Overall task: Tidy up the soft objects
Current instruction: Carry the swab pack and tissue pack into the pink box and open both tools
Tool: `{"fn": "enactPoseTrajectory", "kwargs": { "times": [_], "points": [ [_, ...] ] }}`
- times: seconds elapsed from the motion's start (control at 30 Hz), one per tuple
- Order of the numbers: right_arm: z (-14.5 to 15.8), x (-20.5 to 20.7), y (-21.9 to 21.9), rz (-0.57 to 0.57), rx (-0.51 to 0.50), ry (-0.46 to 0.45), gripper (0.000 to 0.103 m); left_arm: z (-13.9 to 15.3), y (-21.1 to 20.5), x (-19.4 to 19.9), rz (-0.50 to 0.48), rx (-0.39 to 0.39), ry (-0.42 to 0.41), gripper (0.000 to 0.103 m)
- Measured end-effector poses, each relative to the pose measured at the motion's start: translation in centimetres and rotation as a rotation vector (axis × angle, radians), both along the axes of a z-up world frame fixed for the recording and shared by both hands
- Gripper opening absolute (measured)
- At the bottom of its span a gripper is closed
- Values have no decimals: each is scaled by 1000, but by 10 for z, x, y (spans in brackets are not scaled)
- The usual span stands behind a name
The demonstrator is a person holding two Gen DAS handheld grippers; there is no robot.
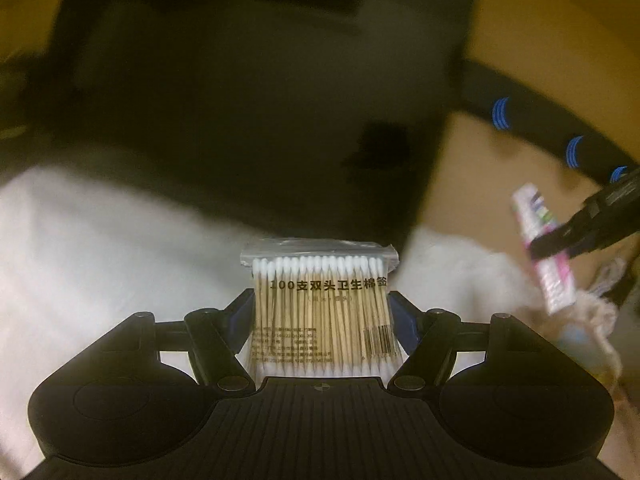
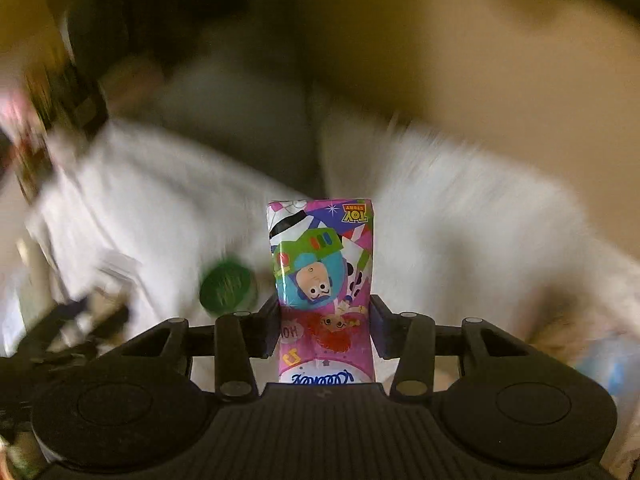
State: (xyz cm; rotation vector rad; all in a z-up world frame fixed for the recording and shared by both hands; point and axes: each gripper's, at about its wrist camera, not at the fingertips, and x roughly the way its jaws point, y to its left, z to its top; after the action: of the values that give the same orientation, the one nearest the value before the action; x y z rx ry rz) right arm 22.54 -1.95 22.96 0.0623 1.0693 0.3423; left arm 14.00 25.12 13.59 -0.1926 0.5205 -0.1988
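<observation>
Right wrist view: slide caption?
Right gripper clamps a cartoon-print tissue pack above blurred white cloth.

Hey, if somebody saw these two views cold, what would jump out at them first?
In the left wrist view, a clear bag of cotton swabs sits clamped in the left gripper, sharp against a blurred dark and white background. In the right wrist view, a bright pink cartoon tissue pack sits in the right gripper, a green round lid beside it.
</observation>
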Motion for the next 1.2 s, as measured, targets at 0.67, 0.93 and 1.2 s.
{"fn": "enactPoseTrajectory", "kwargs": {
  "times": [0.67,0.93,1.2],
  "points": [
    [16,-129,-245,-500,-53,-217,44,-40,-339,59,-705,-79,213,77],
    [-36,-102,-249,-552,28,-148,44,-85,-364,44,-752,271,119,82],
    [-113,-61,-244,-540,23,-17,46,-68,-343,42,-694,242,139,79]
  ]
}}
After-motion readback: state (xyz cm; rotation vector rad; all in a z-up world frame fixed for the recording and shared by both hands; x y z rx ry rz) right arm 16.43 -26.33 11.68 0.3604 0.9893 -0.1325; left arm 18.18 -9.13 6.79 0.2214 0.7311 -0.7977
